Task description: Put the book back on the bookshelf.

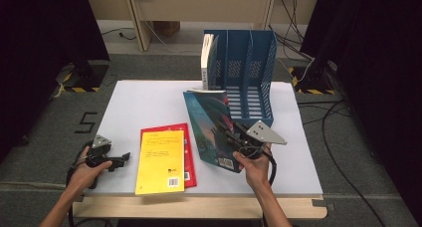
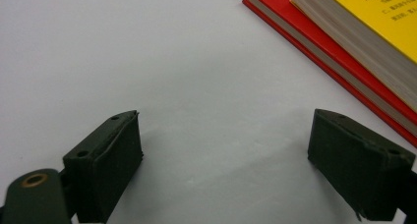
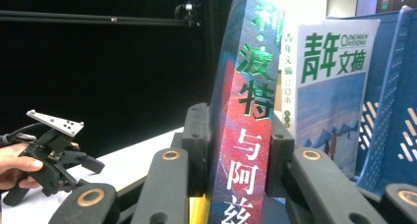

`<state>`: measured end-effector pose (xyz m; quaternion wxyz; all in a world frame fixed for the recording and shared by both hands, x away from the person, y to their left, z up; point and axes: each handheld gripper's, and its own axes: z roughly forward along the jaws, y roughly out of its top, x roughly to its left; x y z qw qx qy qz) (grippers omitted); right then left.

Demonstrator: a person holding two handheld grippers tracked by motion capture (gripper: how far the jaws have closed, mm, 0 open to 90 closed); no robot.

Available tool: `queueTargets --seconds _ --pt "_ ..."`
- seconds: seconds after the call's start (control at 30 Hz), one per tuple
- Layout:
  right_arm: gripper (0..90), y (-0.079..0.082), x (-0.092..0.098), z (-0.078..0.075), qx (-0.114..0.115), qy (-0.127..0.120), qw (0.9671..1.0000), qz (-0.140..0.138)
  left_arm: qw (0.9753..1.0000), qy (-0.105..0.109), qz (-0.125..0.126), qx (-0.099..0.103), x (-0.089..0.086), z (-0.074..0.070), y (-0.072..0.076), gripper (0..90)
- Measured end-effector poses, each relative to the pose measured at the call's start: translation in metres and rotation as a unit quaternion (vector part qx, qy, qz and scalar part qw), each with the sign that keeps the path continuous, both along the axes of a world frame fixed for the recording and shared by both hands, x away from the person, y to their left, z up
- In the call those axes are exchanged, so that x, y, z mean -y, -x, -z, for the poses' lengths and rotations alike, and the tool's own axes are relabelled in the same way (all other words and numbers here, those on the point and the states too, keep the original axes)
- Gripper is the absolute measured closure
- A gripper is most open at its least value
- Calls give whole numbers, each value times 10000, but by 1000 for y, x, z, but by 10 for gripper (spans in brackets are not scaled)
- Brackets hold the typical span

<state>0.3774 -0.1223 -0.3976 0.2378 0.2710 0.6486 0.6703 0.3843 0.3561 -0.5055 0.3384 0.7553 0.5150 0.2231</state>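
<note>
My right gripper (image 1: 230, 132) is shut on a teal and red book (image 1: 211, 127), clamping its spine (image 3: 243, 135) and holding it tilted up in front of the blue file rack (image 1: 249, 72). A white magazine (image 1: 207, 62) stands upright in the rack's left slot; its cover (image 3: 327, 86) shows behind the held book. A yellow book (image 1: 161, 160) lies on a red book (image 1: 189, 157) on the white table (image 1: 144, 102). My left gripper (image 1: 124, 159) rests open at the table's front left, its jaws (image 2: 226, 170) apart over bare table beside the red and yellow stack (image 2: 354, 42).
The rack's middle and right slots (image 1: 254, 95) hold nothing. Cables (image 1: 343, 137) run over the grey floor to the right. Dark curtains hang on both sides. A bare stretch of table lies at the back left.
</note>
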Motion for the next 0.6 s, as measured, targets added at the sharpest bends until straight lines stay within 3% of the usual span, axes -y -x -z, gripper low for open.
queueTargets --seconds 0.2,0.4,0.6 --pt "714 5 12 6 87 -73 9999 48 10000 0 -2 2 0 0 0 118" --pt "744 17 20 8 200 143 9997 29 10000 5 0 6 0 0 0 118" --pt "744 28 29 12 134 199 9997 98 10000 5 0 10 0 0 0 118"
